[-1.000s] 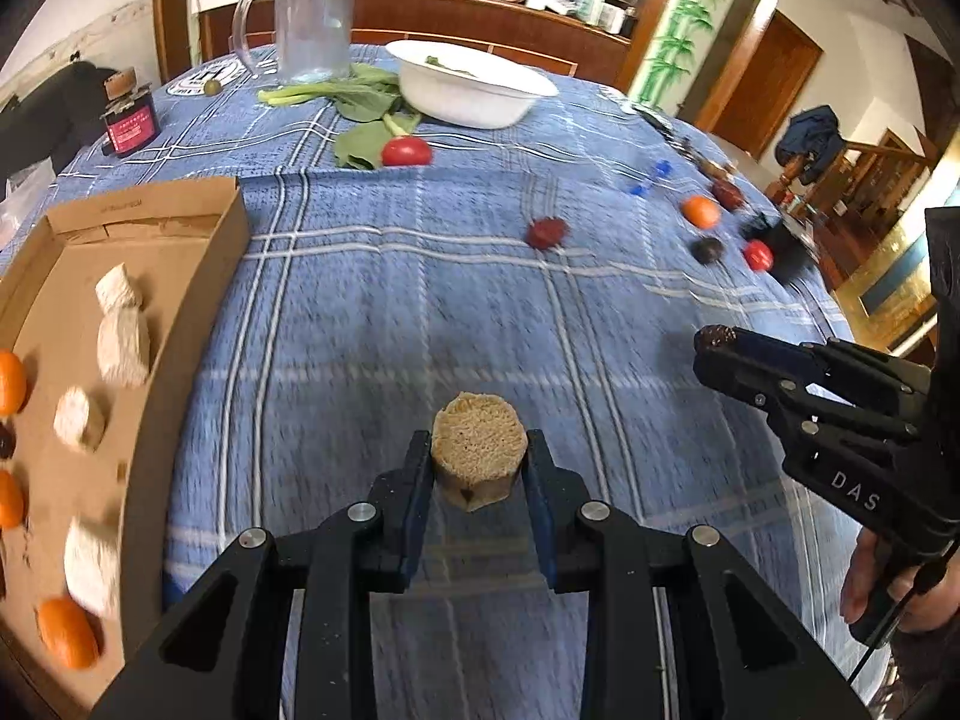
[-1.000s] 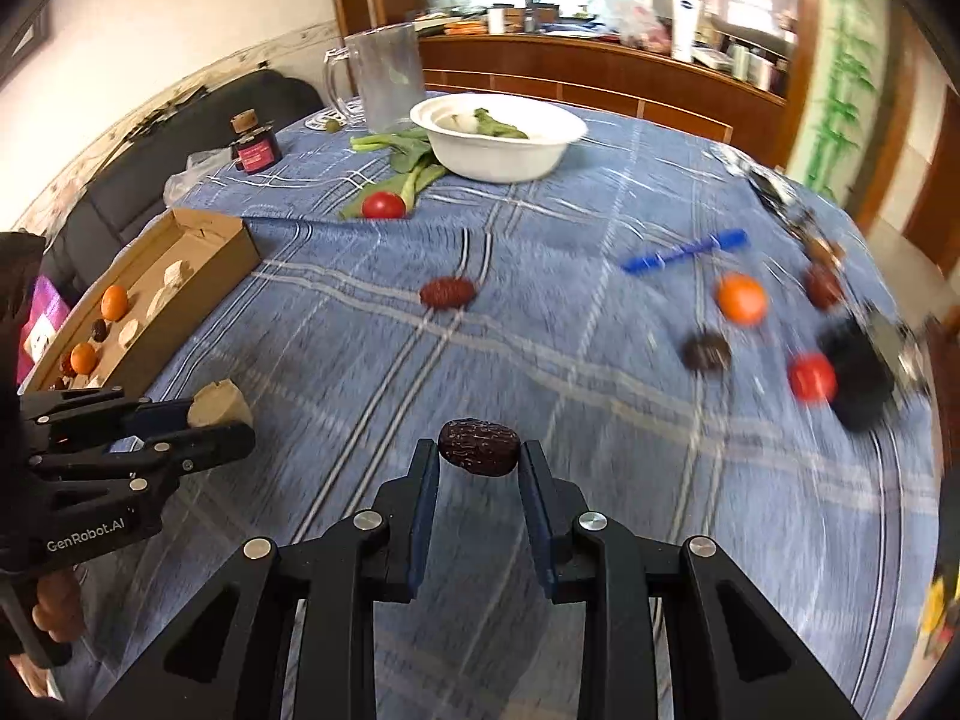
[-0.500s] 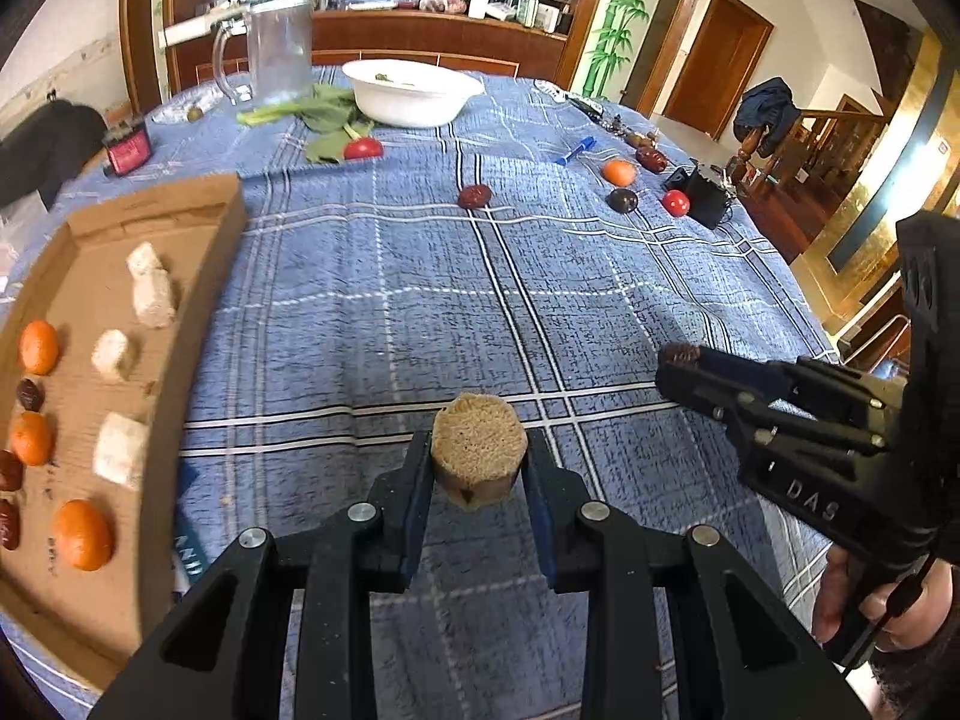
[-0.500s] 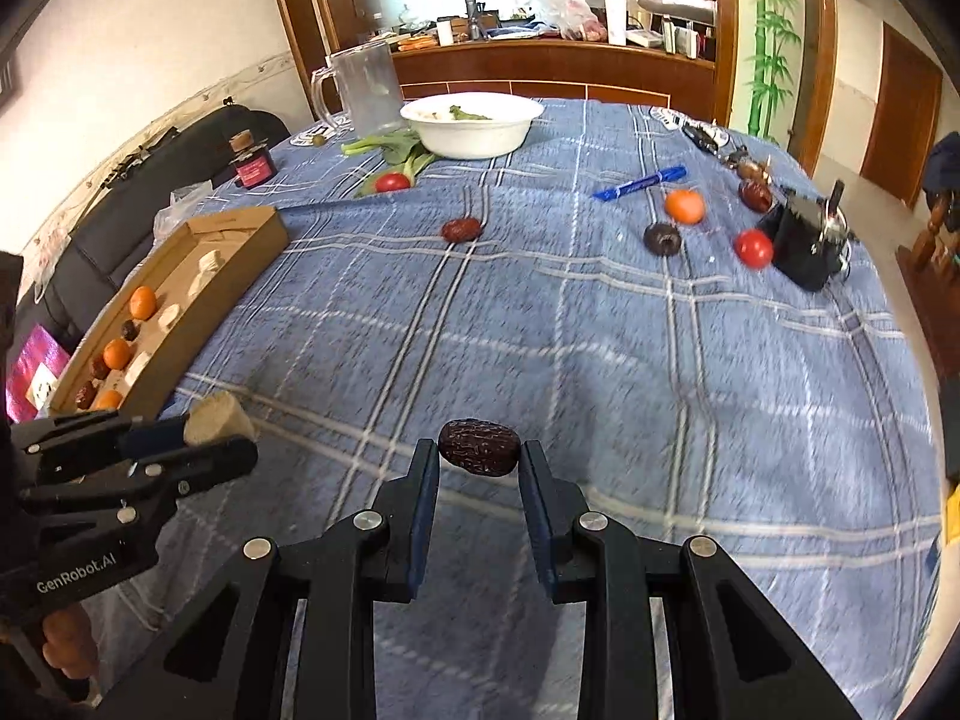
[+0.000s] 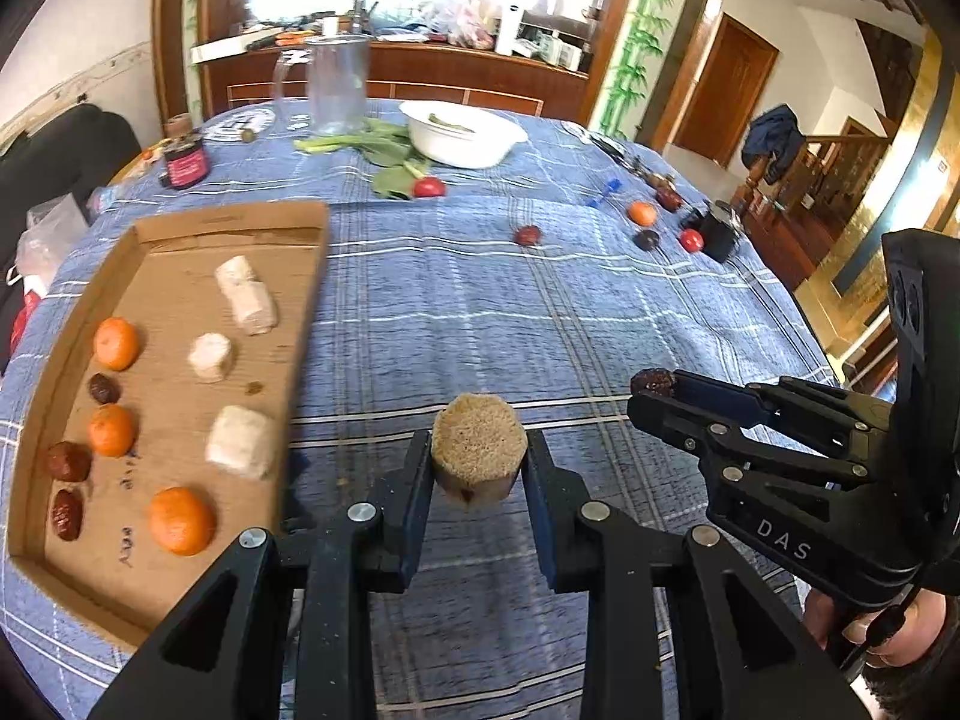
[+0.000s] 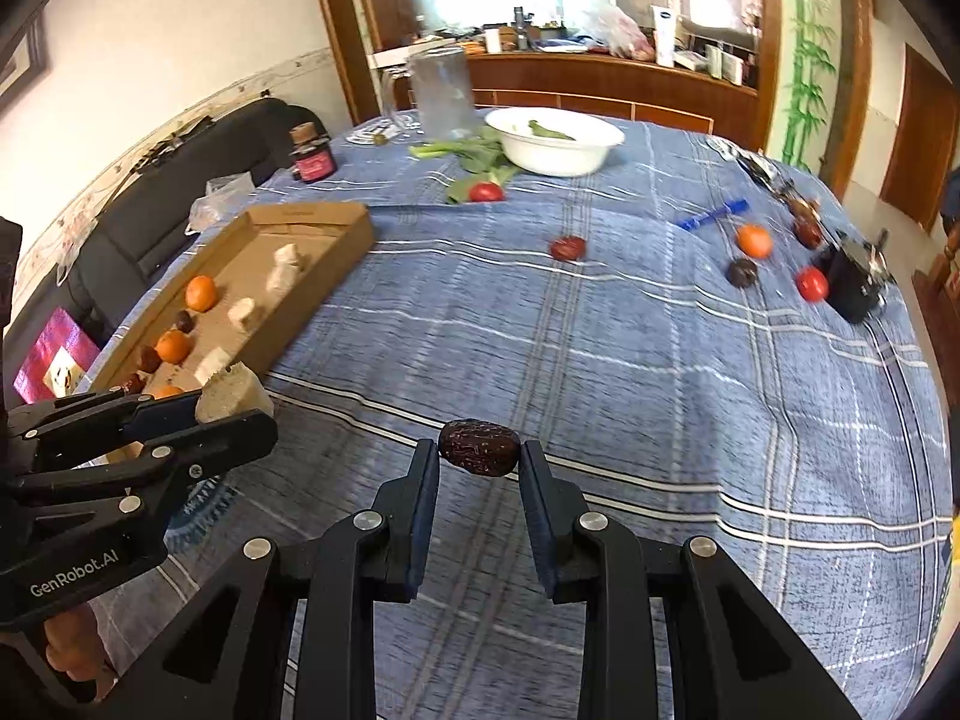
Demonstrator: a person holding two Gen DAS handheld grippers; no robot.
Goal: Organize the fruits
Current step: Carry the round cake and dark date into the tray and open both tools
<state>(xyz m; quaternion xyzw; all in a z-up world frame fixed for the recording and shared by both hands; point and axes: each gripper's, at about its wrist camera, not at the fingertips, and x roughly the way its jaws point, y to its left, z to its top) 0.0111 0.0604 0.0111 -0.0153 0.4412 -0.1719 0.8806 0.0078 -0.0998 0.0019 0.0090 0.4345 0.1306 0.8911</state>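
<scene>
Left tool (image 5: 479, 459) level above tablecloth, clamping fibrous chunk (image 5: 478, 445), possibly sugarcane; right tool (image 6: 479, 461) alongside, pinching date (image 6: 479, 447).

Home dining room; sofa (image 6: 180, 192), sideboard (image 5: 480, 78)

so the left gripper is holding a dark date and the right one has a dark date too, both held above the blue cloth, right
Not quite. The left gripper holds a pale fibrous chunk, not a date, as the left wrist view shows. The rest stands: the right gripper holds a dark date, and both are above the blue cloth.
</scene>
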